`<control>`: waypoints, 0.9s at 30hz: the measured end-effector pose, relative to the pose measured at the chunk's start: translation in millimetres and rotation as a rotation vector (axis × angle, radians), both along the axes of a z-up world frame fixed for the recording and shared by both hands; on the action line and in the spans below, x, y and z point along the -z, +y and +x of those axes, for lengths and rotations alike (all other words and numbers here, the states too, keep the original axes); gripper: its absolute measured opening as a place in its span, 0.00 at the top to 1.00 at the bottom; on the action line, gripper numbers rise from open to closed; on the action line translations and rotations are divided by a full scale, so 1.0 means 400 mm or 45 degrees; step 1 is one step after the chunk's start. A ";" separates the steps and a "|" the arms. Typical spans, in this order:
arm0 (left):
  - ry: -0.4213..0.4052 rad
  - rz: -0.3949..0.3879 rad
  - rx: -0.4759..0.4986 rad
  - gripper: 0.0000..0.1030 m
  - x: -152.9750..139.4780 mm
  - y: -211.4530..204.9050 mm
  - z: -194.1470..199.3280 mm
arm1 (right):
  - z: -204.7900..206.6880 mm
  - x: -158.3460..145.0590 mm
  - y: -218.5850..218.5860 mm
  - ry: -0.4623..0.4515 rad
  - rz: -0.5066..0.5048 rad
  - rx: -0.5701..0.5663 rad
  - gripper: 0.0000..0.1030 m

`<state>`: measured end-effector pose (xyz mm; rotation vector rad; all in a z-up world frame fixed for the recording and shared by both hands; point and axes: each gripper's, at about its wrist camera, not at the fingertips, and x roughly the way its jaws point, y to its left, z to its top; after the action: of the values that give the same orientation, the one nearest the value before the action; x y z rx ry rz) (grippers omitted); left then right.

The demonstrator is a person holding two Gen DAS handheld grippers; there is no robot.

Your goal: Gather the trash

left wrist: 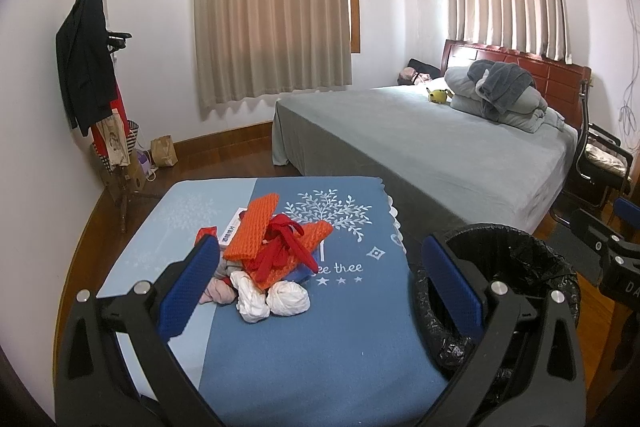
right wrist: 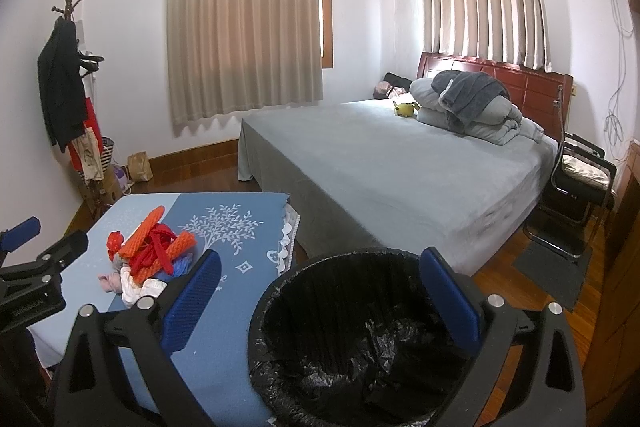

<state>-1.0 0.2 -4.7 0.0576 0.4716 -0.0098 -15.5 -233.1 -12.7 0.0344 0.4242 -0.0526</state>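
Both hand-held grippers, left (left wrist: 316, 291) and right (right wrist: 320, 301), spread wide and empty above a blue-clothed desk (left wrist: 320, 339).

Light, soft pile of orange foam netting, red ribbon and crumpled white tissue (left wrist: 266, 259) at the desk's middle; pinch a tissue wad or ribbon loop, drop into the black-lined bin (right wrist: 360, 343) beside.

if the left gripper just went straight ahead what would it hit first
Probably the trash pile on the table; the open left gripper points at it with nothing between, though depth is unclear.

tablecloth (left wrist: 320, 327) blue, white tree print | netting (left wrist: 250, 231) orange | ribbon (left wrist: 280, 247) red | bin liner (right wrist: 360, 347) black
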 end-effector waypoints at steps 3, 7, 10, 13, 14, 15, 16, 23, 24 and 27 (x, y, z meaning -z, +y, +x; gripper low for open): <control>0.000 -0.001 -0.001 0.05 0.000 0.000 -0.001 | 0.000 0.002 0.004 0.000 0.002 0.002 0.06; 0.002 -0.003 -0.004 0.05 0.016 -0.006 -0.002 | 0.001 0.001 0.005 0.000 0.000 0.001 0.06; 0.002 -0.005 -0.004 0.05 0.018 -0.006 -0.003 | 0.002 0.001 0.004 0.002 0.001 0.000 0.06; 0.004 -0.006 -0.003 0.05 0.016 -0.005 -0.001 | 0.003 0.001 0.005 0.003 0.001 0.000 0.06; 0.004 -0.006 -0.004 0.05 0.017 -0.005 -0.002 | 0.000 0.003 0.006 0.004 0.001 0.000 0.06; 0.003 -0.005 -0.004 0.05 0.016 -0.005 -0.001 | 0.002 0.001 0.005 0.003 0.001 0.000 0.06; 0.003 -0.006 -0.004 0.05 0.016 -0.005 -0.001 | 0.002 0.000 0.004 0.003 0.001 0.000 0.06; 0.005 -0.008 -0.006 0.05 0.020 -0.007 -0.005 | 0.020 0.018 0.018 0.010 -0.003 -0.009 0.06; 0.006 -0.009 -0.005 0.05 0.019 -0.006 -0.004 | 0.019 0.020 0.020 0.010 -0.003 -0.010 0.06; 0.010 -0.013 -0.008 0.05 0.024 -0.007 -0.007 | 0.025 0.014 0.020 0.017 -0.003 -0.013 0.06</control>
<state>-3.6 -2.6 -14.2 0.0459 0.4794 -0.0067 -5.5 -225.2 -18.2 0.0292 0.4375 -0.0431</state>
